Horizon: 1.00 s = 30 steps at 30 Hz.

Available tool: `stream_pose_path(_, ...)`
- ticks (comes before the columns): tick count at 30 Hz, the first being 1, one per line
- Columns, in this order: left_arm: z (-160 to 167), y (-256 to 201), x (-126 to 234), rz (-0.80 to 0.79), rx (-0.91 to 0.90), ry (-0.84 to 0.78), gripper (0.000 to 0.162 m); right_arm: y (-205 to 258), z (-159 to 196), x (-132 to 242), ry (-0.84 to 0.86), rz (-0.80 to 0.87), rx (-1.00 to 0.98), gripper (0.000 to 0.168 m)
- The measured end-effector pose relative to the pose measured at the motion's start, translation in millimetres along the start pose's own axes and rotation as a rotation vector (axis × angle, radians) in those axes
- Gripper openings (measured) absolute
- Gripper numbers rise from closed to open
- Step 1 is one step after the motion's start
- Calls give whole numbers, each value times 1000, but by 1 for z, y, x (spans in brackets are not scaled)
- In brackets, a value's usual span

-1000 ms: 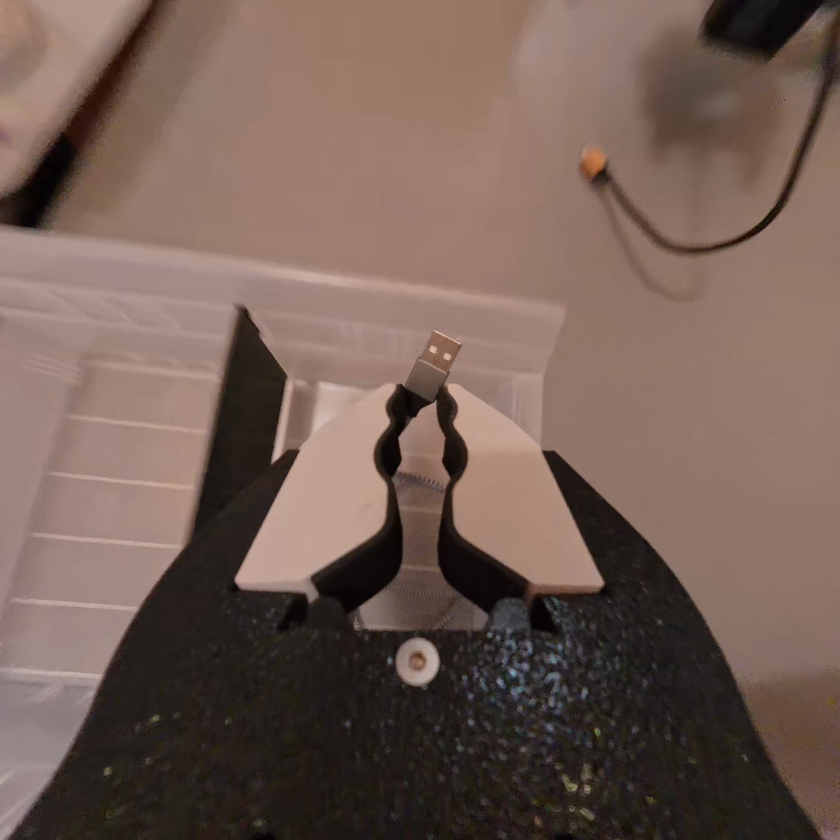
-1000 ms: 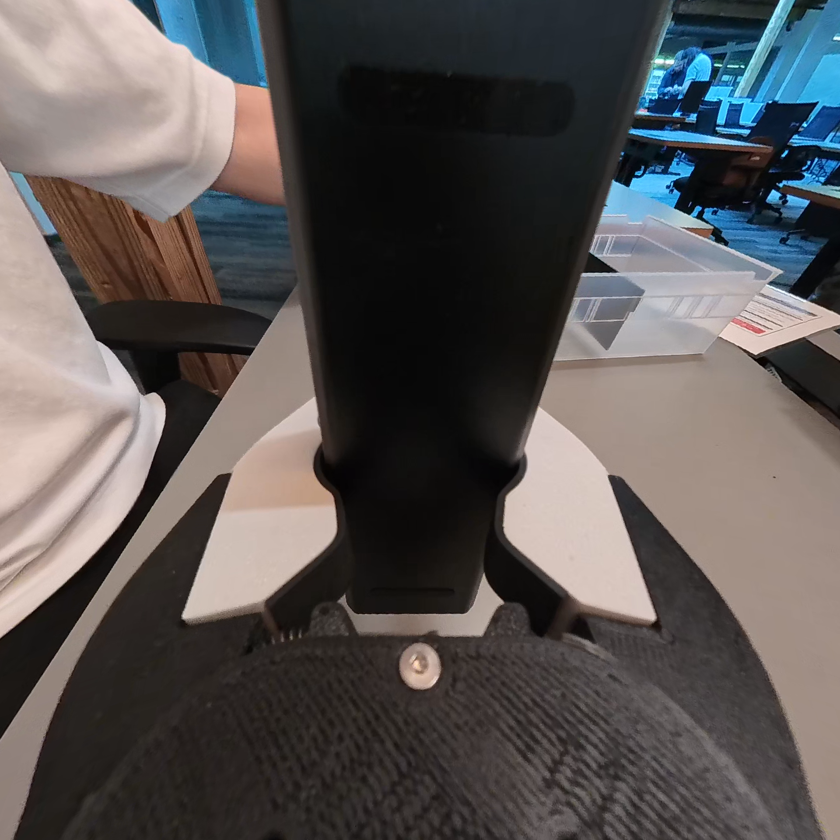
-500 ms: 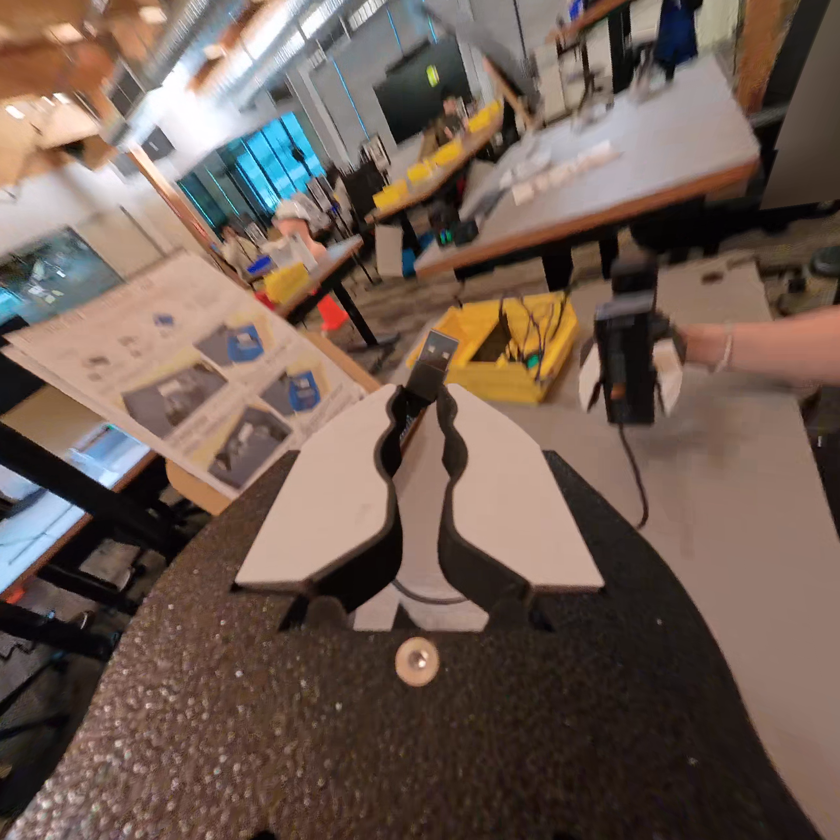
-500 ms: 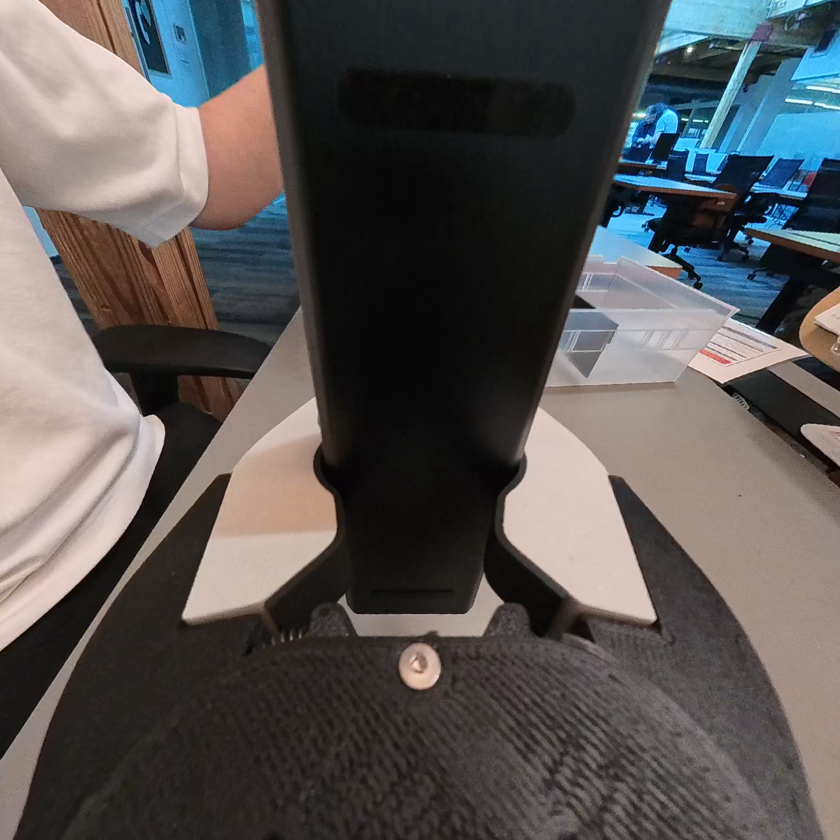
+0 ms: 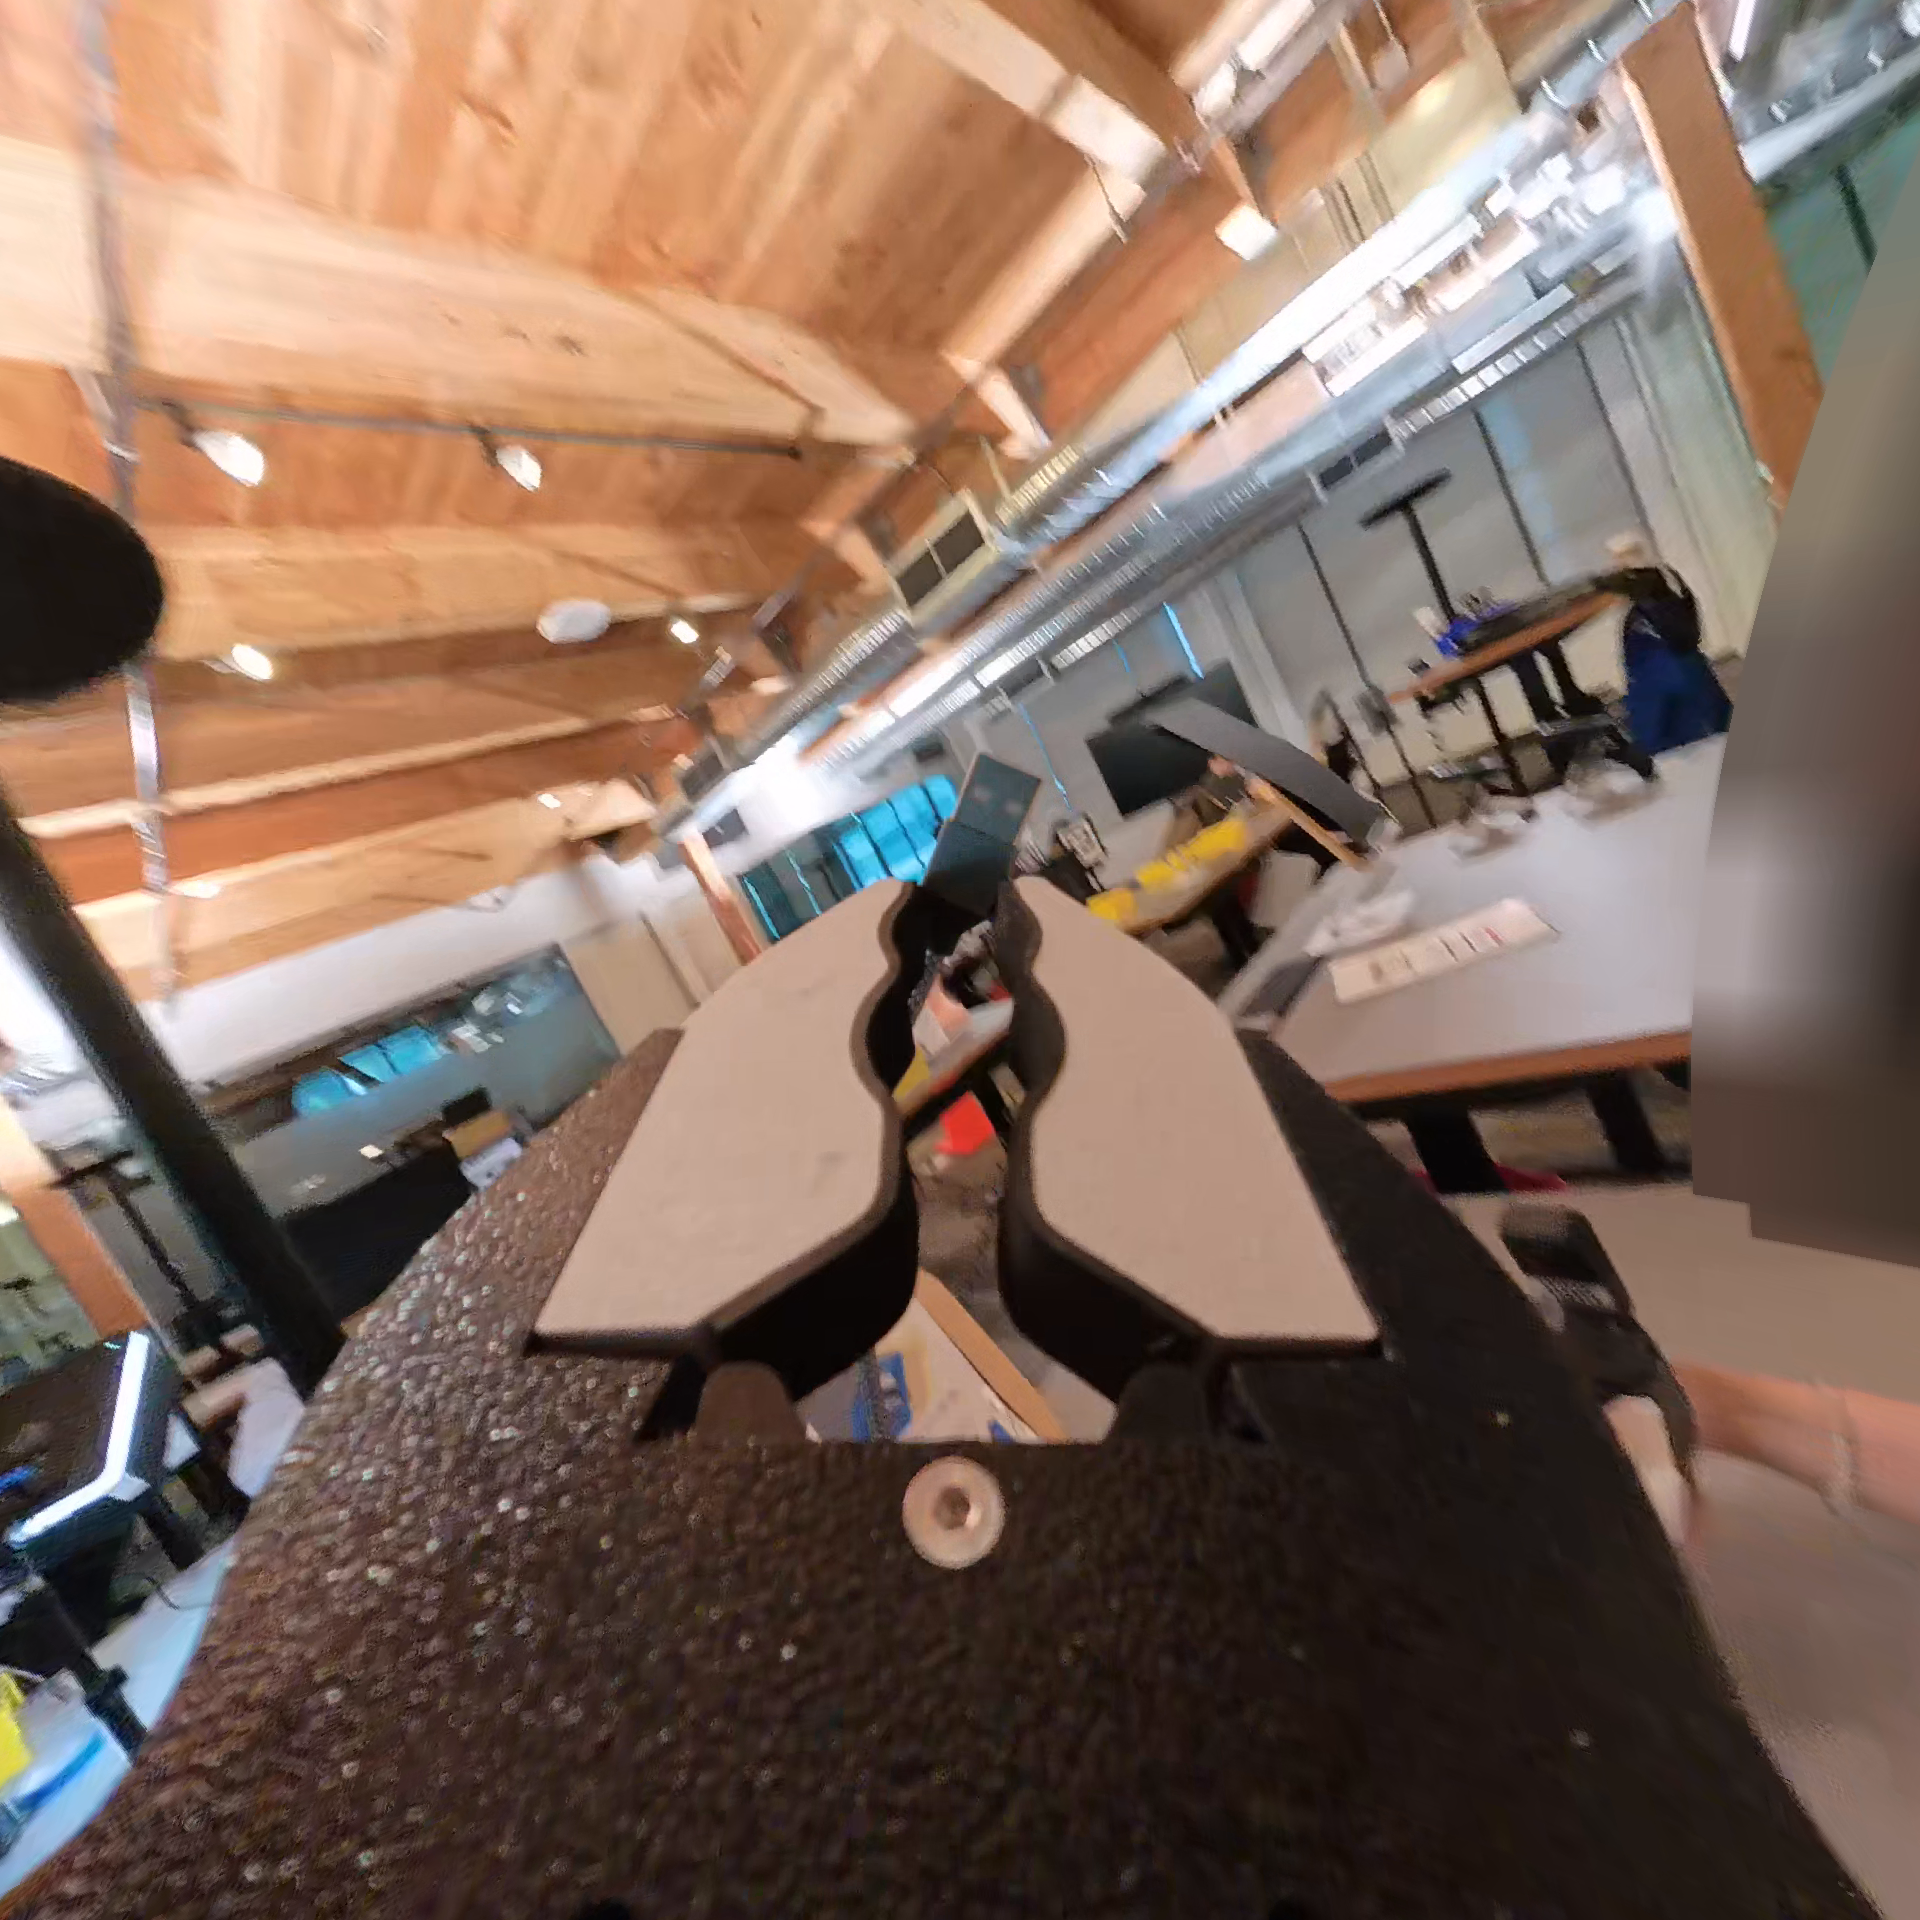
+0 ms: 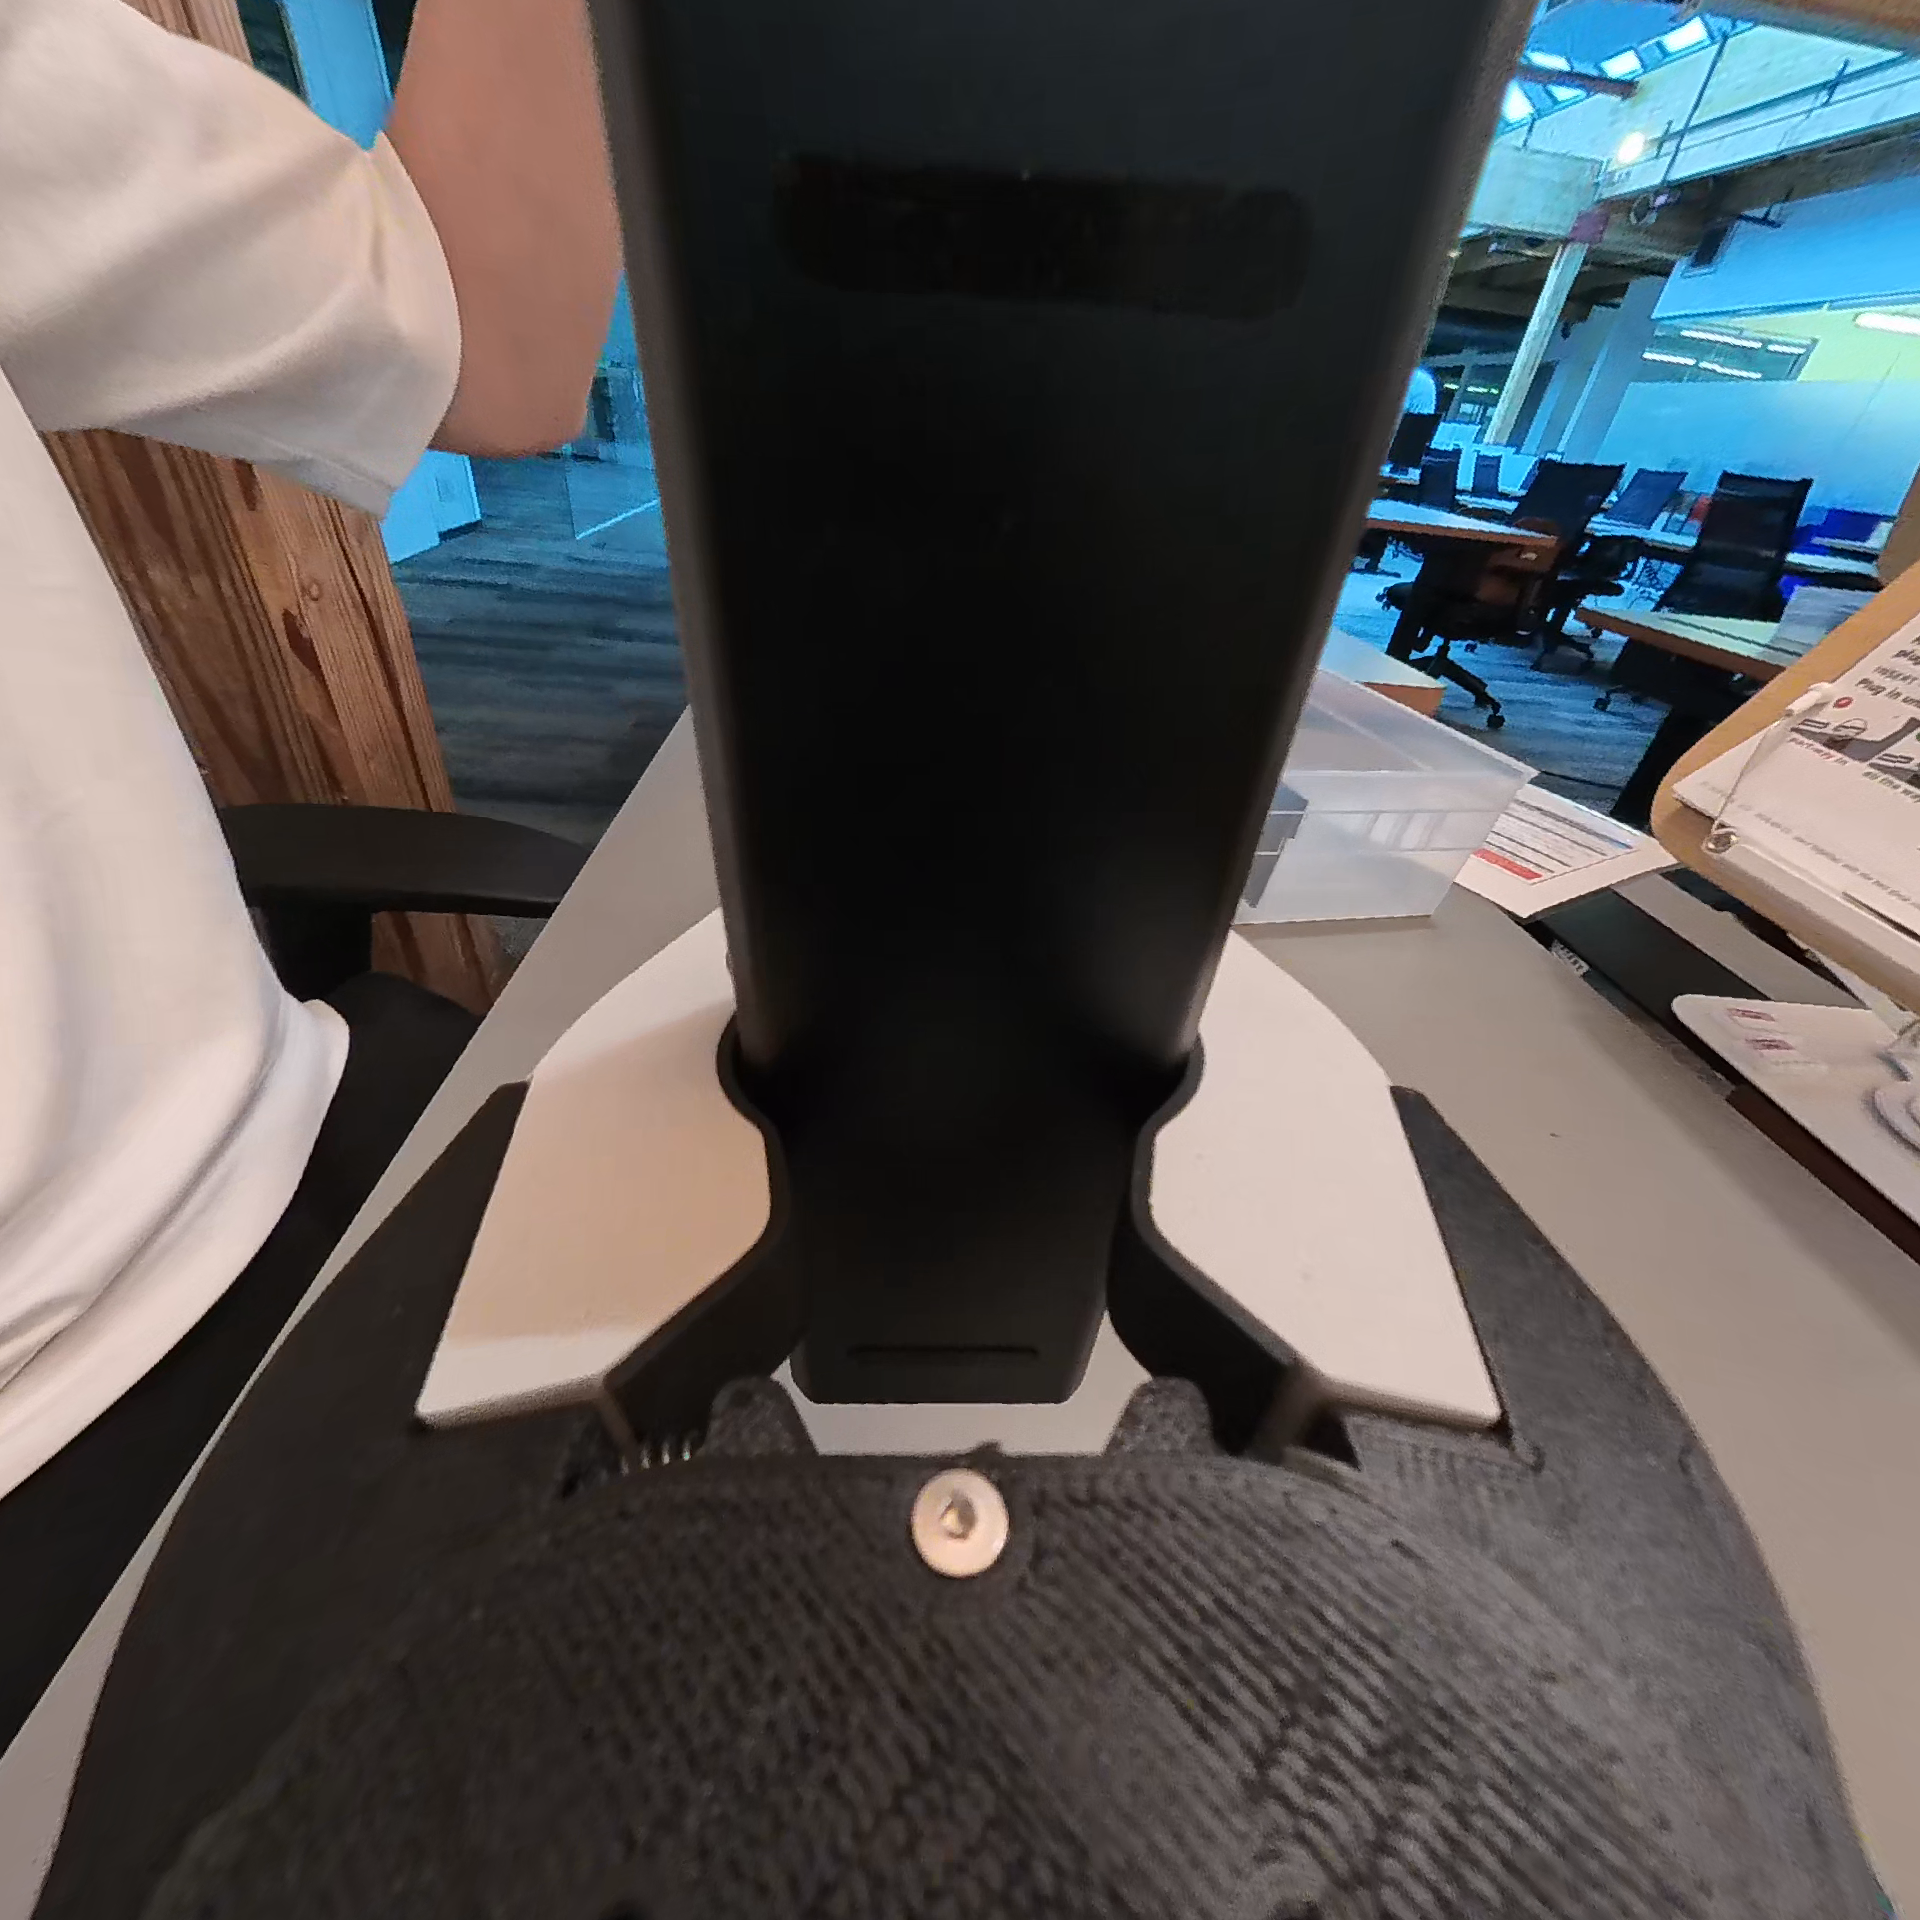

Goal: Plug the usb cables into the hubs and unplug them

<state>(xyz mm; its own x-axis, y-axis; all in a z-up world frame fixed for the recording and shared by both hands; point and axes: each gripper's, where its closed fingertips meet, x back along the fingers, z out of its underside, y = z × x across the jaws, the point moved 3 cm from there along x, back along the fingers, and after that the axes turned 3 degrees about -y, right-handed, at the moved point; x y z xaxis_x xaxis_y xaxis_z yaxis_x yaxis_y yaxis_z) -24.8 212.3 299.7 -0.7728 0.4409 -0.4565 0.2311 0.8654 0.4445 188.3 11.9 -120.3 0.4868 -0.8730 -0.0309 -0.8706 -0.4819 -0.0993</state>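
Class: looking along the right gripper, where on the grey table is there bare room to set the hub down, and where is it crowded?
Bare: grey table between the clear plastic bin and the right gripper. Crowded: right edge, with papers and a clipboard.

Black hub [image 6: 1018, 623], white sleeve [image 6: 208, 229], clear bin [image 6: 1371, 831], grey table [image 6: 1621, 1226].

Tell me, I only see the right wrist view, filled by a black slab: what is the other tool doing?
Observer: The left tool is shut on a USB plug.
Operator: Is it plugged in?
Observer: No; the plug's metal end sticks out bare past the fingertips.
Operator: Where is my slab from there?
Observer: A blurred grey slab, likely your hub, fills the right edge of the left wrist view, apart from the plug.
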Motion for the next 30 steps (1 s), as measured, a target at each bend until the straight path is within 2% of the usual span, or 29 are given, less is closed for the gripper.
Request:
stream_pose_path(2,22,-7,-9,45,17,78,13,0,-1,2,-8,1,-1,73)
stream_pose_path(5,79,-23,-18,102,0,251,13,0,-3,4,-34,-7,-12,73)
stream_pose_path(10,199,-65,-18,214,2,616,13,-5,-3,9,-98,-9,-61,74)
stream_pose_path(15,313,-127,-7,380,-40,999,13,-17,6,12,-100,38,-87,73)
stream_pose_path(18,361,-168,-7,495,-17,1153,13,-21,14,10,-69,69,-74,72)
stream_pose_path(20,382,-190,-16,538,0,1175,13,-25,18,10,-46,96,-73,72)
stream_pose_path(22,392,-195,-31,539,-47,1153,13,-31,20,12,-47,144,-74,72)
stream_pose_path(24,381,-176,-56,465,-117,1077,13,-37,20,16,-44,190,-79,72)
stream_pose_path(26,349,-142,-87,359,-162,954,13,-40,19,21,-42,216,-76,72)
stream_pose_path(30,261,-50,-134,112,-243,740,13,-43,14,30,-49,241,-65,72)
